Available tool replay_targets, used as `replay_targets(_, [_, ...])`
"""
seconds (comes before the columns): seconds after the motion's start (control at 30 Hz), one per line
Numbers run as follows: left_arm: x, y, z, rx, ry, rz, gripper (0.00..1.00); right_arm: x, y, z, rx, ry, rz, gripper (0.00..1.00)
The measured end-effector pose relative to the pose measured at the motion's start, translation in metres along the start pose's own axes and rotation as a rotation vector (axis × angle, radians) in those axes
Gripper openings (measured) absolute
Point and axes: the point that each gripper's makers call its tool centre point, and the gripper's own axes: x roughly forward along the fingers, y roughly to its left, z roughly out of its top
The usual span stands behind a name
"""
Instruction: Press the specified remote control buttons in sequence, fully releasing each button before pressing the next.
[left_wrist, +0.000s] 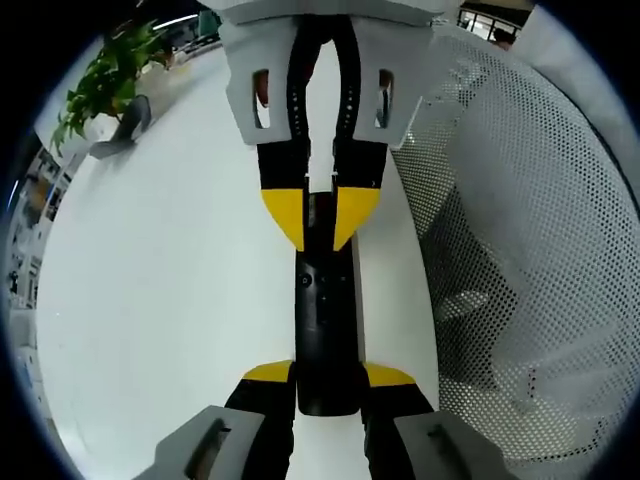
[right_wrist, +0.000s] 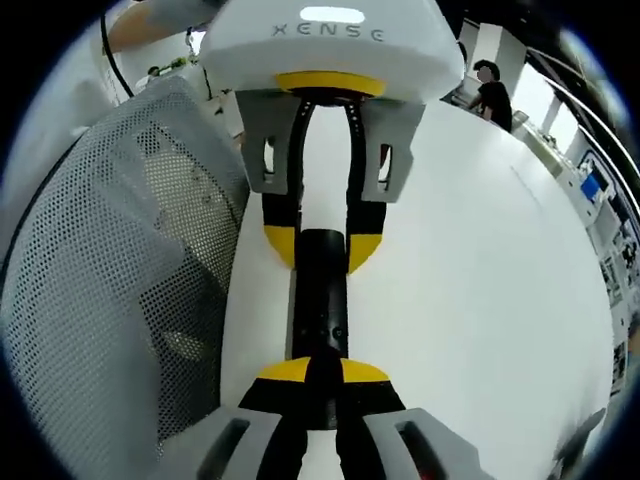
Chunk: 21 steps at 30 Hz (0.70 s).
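A broad white tabletop (left_wrist: 160, 300) spreads across the left gripper view, and a white perforated mesh basket (left_wrist: 520, 240) curves down the right side of that frame; in the right gripper view the same basket (right_wrist: 120, 260) fills the left side, close beside the grippers.

The left gripper (left_wrist: 328, 375), grey-bodied with black jaws tipped in yellow, rises from the bottom centre of its own view. Its jaws are clenched on the near end of a long, slim black remote control (left_wrist: 322, 320), one yellow tip on each side of it. The right gripper (left_wrist: 322, 215) enters from the top of this frame, its yellow-tipped jaws closed around the remote's far end.

In the right gripper view the right gripper (right_wrist: 322, 372) grasps the remote control (right_wrist: 320, 300) at the bottom centre, jaws narrowed onto its sides, while the left gripper (right_wrist: 322, 245), under a white housing, clamps the opposite end at the upper centre.

The remote lies at frame centre in both views, its long axis running vertically from one gripper to the other, above the tabletop and just beside the basket. Small buttons show faintly on its upper face.

A green potted plant (left_wrist: 105, 80) stands at the upper left of the left gripper view. A person in dark clothing (right_wrist: 495, 100) stands at the upper right of the right gripper view.
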Motion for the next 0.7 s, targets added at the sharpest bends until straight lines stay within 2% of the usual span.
replay_targets(0.1, [-0.0002, -0.0001, 0.0001, -0.004, -0.003, 0.000, 0.24, 0.0010, 0.0001, -0.0005, -0.022, 0.055, 0.019, 0.06])
replay_targets(0.2, [-0.0005, -0.0001, 0.0000, -0.013, -0.013, 0.001, 0.24, 0.0013, -0.0019, -0.0008, 0.025, 0.071, 0.033, 0.06])
replay_targets(0.23, [-0.0007, -0.0001, -0.0002, -0.018, -0.018, 0.002, 0.24, 0.0010, -0.0014, -0.0007, 0.065, 0.060, 0.038, 0.06])
replay_targets(0.3, [-0.0006, -0.0001, -0.0004, -0.023, -0.027, 0.006, 0.24, -0.0002, -0.0022, -0.0016, 0.068, 0.031, 0.035, 0.05])
replay_targets(0.4, [-0.0007, -0.0002, -0.0001, -0.023, -0.036, 0.009, 0.24, -0.0023, -0.0018, -0.0012, 0.109, -0.057, 0.019, 0.05])
replay_targets(0.53, [-0.0004, -0.0002, 0.0007, -0.024, -0.028, 0.008, 0.24, -0.0032, 0.0005, -0.0020, 0.080, -0.075, -0.008, 0.05])
replay_targets(0.7, [-0.0003, 0.0002, 0.0004, -0.028, -0.016, 0.008, 0.24, -0.0042, 0.0012, -0.0042, 0.077, -0.066, -0.015, 0.06])
